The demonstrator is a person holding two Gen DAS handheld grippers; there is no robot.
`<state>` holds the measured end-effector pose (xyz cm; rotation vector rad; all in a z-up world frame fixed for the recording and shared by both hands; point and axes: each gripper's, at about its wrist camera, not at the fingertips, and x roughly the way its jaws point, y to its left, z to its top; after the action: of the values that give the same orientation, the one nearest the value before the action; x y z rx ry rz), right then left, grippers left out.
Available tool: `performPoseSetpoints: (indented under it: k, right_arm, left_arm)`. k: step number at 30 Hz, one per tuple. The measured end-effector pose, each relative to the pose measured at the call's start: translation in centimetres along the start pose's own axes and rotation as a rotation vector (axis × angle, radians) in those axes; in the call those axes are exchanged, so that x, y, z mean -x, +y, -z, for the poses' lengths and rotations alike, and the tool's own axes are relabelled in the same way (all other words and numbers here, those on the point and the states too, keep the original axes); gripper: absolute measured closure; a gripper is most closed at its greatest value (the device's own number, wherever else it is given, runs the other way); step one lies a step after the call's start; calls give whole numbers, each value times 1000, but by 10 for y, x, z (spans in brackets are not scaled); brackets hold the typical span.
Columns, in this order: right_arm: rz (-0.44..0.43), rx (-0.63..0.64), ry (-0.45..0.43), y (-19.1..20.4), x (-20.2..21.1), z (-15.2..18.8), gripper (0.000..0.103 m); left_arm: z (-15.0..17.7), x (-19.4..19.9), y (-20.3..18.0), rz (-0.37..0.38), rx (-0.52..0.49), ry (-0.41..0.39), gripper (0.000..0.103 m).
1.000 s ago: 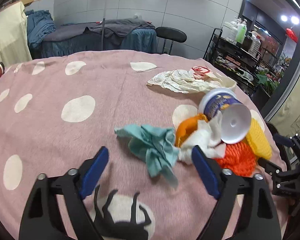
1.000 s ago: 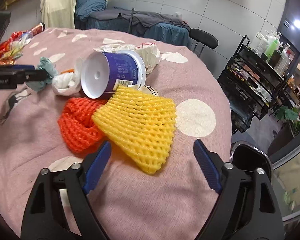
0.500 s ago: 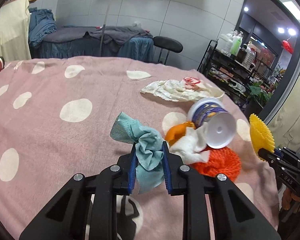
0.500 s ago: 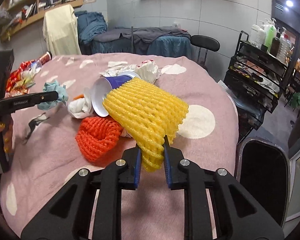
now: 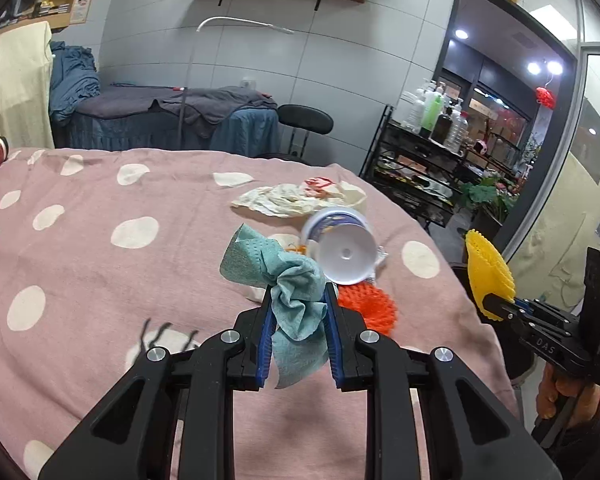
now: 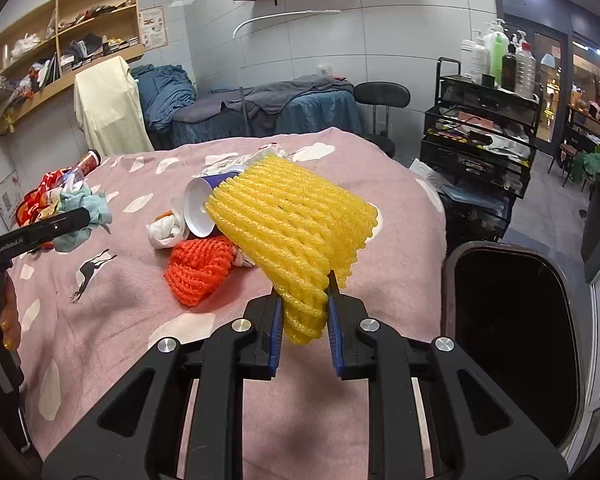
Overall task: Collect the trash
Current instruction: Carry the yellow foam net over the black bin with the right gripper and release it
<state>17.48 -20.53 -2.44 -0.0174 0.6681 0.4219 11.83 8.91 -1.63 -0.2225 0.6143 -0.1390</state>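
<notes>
- Presently, left gripper (image 5: 296,300): clamped on teal crumpled tissue (image 5: 288,280), pinched at mid-bunch, loose ends spilling above and below the blue pads; carried clear of the pink spotted tablecloth (image 5: 100,280).
- Right gripper (image 6: 302,300): closed narrow on yellow foam net (image 6: 292,220), gripped at a lower folded corner, bulk fanning out above the pads and off the cloth.
- Teal crumpled tissue: judged very light, limp, easily torn; best pinched deep in the bunch, as now; stray flaps likely to snag.
- Yellow foam net: judged light, springy, compressible; likely to hold well when squeezed at a doubled fold, less surely by a single strand.
- Remaining on the table: orange foam net (image 6: 200,272), near the close edge; white-based paper cup (image 6: 204,208) on its side, just behind it; white wadded tissue (image 6: 164,232) touching the cup; flattened paper wrapper (image 5: 300,200) farther back.
- Paper cup: judged light, thin-walled, apt to roll and crush; rim probably the surest hold.
- Black bin (image 6: 512,312): open mouth just beyond the table's right edge, below tabletop level, near the right gripper.
- Open room: bare cloth across the near and left stretches; table edge close on the right; black wire rack (image 6: 480,140) behind the bin, well apart from both tools.
</notes>
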Motion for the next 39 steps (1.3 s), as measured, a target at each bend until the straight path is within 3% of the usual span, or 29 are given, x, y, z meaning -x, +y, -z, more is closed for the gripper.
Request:
performPoseSetpoints:
  k: [21, 39]
  right_arm:
    - [122, -144, -69, -60, 39, 29, 83]
    - [244, -325, -16, -126, 25, 51, 83]
  left_arm:
    - [13, -28, -79, 184, -90, 51, 80]
    - [21, -50, -148, 318, -184, 107, 80]
